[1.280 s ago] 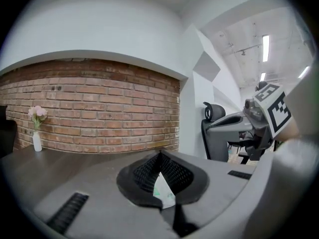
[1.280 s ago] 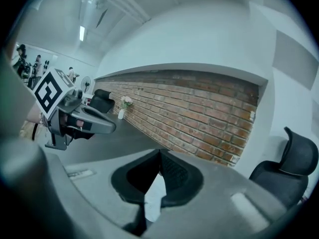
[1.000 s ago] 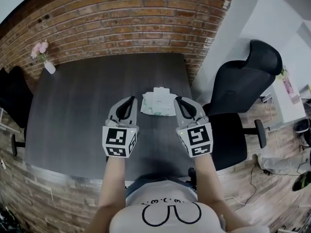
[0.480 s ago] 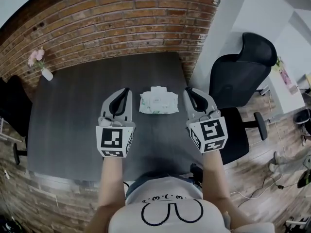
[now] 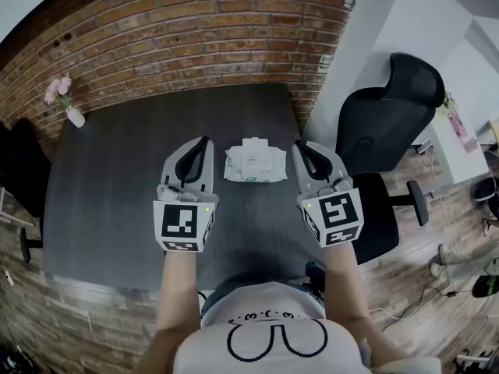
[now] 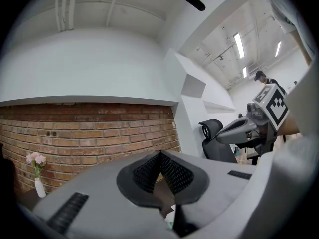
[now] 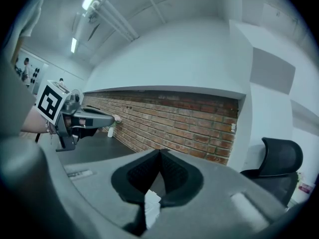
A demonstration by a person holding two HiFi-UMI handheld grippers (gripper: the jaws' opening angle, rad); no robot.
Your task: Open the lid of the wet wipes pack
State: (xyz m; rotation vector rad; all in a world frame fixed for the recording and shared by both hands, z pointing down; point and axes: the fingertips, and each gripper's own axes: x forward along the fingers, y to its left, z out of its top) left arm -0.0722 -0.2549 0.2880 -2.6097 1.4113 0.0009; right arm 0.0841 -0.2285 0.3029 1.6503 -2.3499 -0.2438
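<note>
The wet wipes pack (image 5: 255,162) lay flat on the dark counter (image 5: 117,201), near the middle of the head view and a little toward the brick wall (image 5: 195,45). Its white lid (image 5: 255,145) was on the top side of the pack, at the end nearer the wall. It looked flat, but it was too small to tell for sure.

The left tool (image 5: 204,141) was held just left of the pack in the head view. The right tool (image 5: 299,146) was held just right of it. The pack sat between the two tools, and neither tool touched it.

In the left gripper view, the two jaws of the left tool were pressed together with nothing between them. In the right gripper view, the right tool's jaws were together too, and they held nothing. Both tools pointed toward the brick wall.

A small white vase with pink flowers (image 5: 74,111) stood at the far left corner of the counter. A black chair (image 5: 390,123) stood at the right of the frame, off the counter.
</note>
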